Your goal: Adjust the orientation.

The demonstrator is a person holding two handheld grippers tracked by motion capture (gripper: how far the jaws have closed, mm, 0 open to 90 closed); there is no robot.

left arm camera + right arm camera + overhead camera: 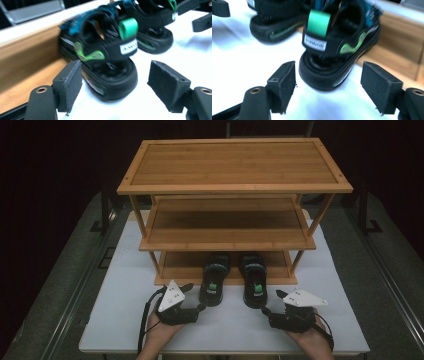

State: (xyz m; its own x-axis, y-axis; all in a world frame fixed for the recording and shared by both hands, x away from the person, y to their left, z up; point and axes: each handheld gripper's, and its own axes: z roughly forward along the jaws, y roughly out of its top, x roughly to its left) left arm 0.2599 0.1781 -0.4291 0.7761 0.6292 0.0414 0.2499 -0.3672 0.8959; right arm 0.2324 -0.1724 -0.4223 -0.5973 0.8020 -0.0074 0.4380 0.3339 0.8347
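Two black sandals with green heel tabs, the left sandal (214,281) and the right sandal (253,281), stand side by side with toes on the front edge of the rack's bottom shelf (176,266) and heels out on the white bench (125,295), near its front-middle. Heels point at the person. The wooden rack (235,165) has three tiers; middle and top tiers carry nothing visible. Left claw (192,307) is released, jaws spread wide, just short of the left sandal's heel and not touching it; right claw (270,312) is likewise released, jaws straddling the line of the right sandal's heel, apart from it. Judgement: the pair is only partly shelved or partly drawn out; no grasp yet made, so closing on each heel and the whole move remain.
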